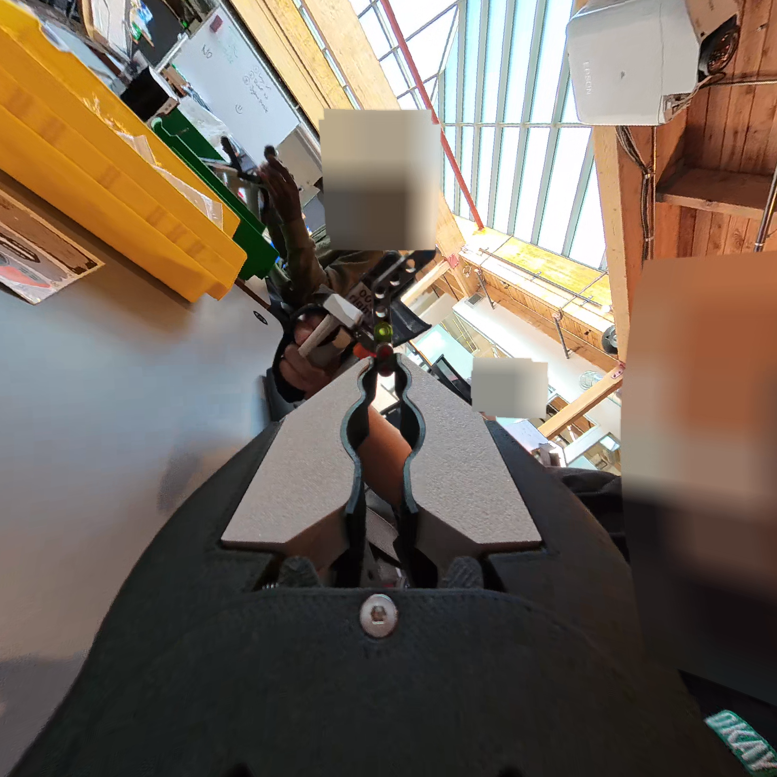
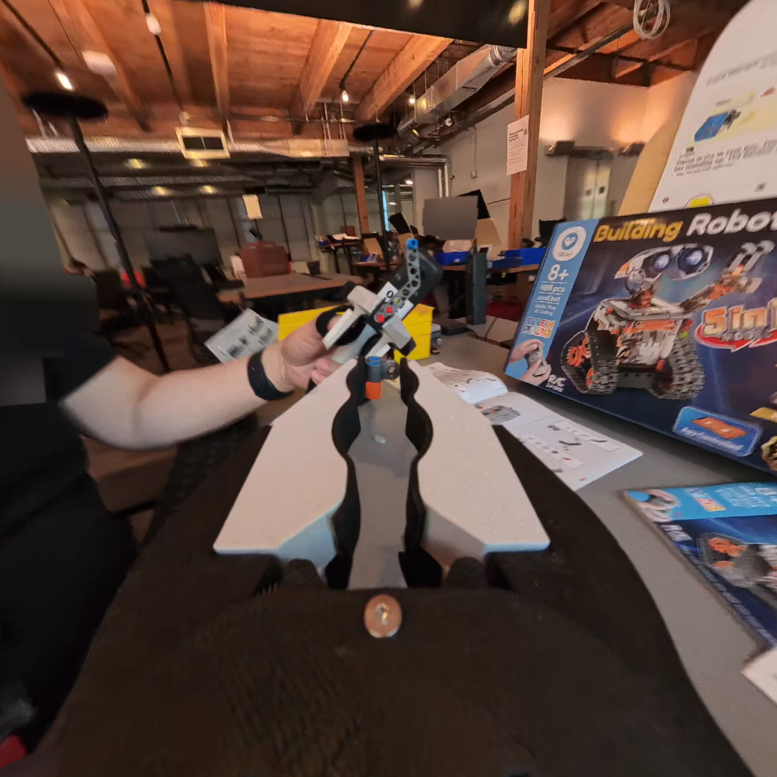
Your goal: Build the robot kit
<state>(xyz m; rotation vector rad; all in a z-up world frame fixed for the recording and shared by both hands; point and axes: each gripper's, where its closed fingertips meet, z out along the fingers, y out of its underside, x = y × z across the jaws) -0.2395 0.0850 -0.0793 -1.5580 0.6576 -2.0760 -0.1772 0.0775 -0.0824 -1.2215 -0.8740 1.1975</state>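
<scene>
My left gripper (image 1: 384, 365) is shut on the lower end of a dark perforated beam (image 1: 389, 281), which carries a green peg (image 1: 382, 331) and a red peg (image 1: 384, 351) and points up and away. My right gripper (image 2: 380, 366) is shut on a small grey connector (image 2: 380, 370) with a blue end and an orange peg (image 2: 372, 389). In the right wrist view the left gripper (image 2: 370, 321), in a hand, holds the beam (image 2: 410, 273) just above my right fingertips. In the left wrist view the right gripper (image 1: 336, 319) sits just left of the beam. The two pieces are close together above the table.
A large toy-robot box (image 2: 651, 328) stands at the right on the grey table (image 2: 672, 609), with instruction sheets (image 2: 555, 437) and a blue booklet (image 2: 714, 542) in front of it. Stacked yellow bins (image 1: 105, 168) and a green bin (image 1: 248, 235) stand behind. A forearm (image 2: 168, 403) crosses at the left. My hands' fingertips stand some 7 centimeters from each other.
</scene>
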